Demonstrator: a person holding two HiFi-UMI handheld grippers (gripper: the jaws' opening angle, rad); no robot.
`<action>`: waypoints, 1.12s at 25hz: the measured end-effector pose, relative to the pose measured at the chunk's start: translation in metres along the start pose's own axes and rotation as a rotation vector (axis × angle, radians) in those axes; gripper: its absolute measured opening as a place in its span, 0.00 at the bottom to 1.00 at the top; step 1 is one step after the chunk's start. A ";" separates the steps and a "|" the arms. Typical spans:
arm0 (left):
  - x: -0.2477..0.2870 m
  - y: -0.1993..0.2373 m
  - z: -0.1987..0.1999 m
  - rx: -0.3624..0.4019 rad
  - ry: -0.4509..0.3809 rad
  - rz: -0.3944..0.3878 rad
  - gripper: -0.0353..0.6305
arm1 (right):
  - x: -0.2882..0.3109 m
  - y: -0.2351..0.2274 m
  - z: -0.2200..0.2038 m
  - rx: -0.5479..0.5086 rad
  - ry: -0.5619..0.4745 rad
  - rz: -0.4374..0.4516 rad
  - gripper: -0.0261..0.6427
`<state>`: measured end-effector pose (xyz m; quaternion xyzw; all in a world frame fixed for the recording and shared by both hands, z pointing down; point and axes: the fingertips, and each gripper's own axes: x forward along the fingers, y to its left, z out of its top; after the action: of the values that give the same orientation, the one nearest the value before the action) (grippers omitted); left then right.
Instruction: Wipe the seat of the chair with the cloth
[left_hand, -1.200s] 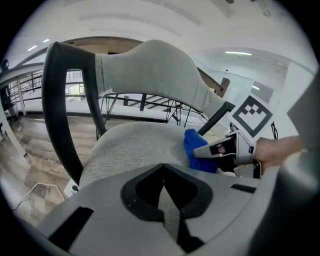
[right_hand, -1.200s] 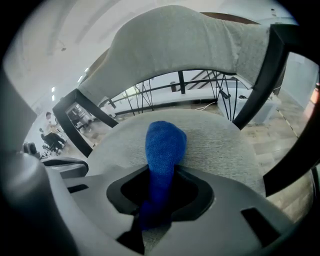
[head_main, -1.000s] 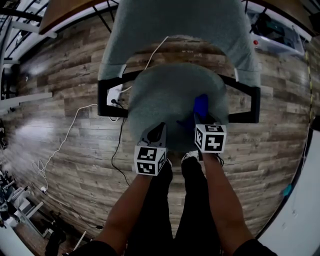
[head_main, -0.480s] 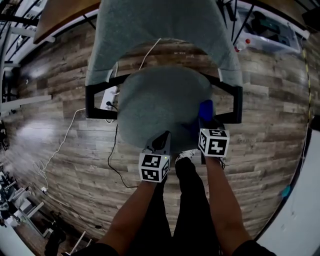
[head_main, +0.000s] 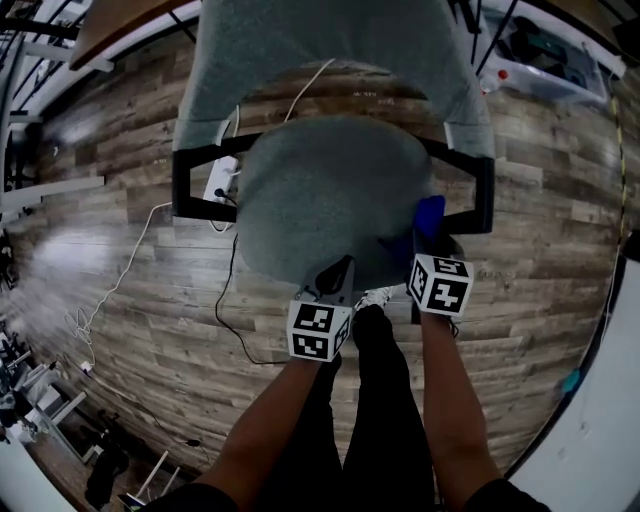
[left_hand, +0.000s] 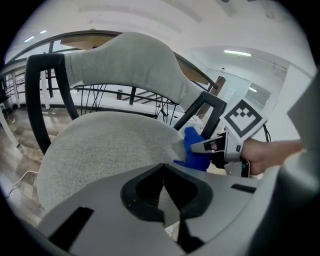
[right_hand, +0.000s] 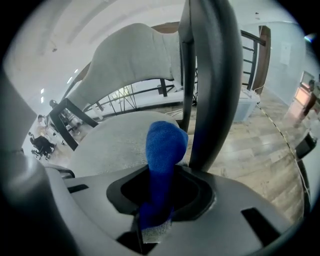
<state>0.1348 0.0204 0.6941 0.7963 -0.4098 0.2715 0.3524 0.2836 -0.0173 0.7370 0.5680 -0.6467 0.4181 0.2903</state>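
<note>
The chair's round grey seat (head_main: 320, 195) fills the middle of the head view, its grey backrest (head_main: 320, 50) beyond. My right gripper (head_main: 429, 238) is shut on a blue cloth (head_main: 429, 215) at the seat's right edge, close to the black right armrest (head_main: 484, 195). In the right gripper view the blue cloth (right_hand: 162, 150) stands up out of the jaws, seat (right_hand: 115, 145) behind it and armrest post (right_hand: 210, 75) just to its right. My left gripper (head_main: 342, 270) is shut and holds nothing, at the seat's front edge (left_hand: 100, 150). The left gripper view shows the cloth (left_hand: 195, 150) too.
The left armrest (head_main: 181, 185) frames the other side. A white power strip (head_main: 221, 186) and cables (head_main: 130, 275) lie on the wood floor to the left. The person's legs and a shoe (head_main: 378, 296) are right in front of the seat. A plastic bin (head_main: 555, 60) stands at back right.
My right gripper has carried the cloth rightward over the seat, from its right half to its right edge beside the armrest. The left gripper stays at the front edge.
</note>
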 end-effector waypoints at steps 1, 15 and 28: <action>-0.003 0.005 -0.002 -0.002 -0.003 0.004 0.06 | -0.003 0.001 0.000 -0.002 -0.010 -0.005 0.20; -0.077 0.115 -0.035 -0.098 -0.053 0.115 0.06 | -0.009 0.153 -0.019 -0.113 -0.008 0.121 0.20; -0.139 0.225 -0.058 -0.203 -0.123 0.231 0.06 | 0.030 0.320 -0.046 -0.195 0.046 0.307 0.20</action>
<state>-0.1356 0.0368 0.7052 0.7195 -0.5446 0.2182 0.3717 -0.0392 0.0091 0.7173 0.4221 -0.7565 0.4058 0.2913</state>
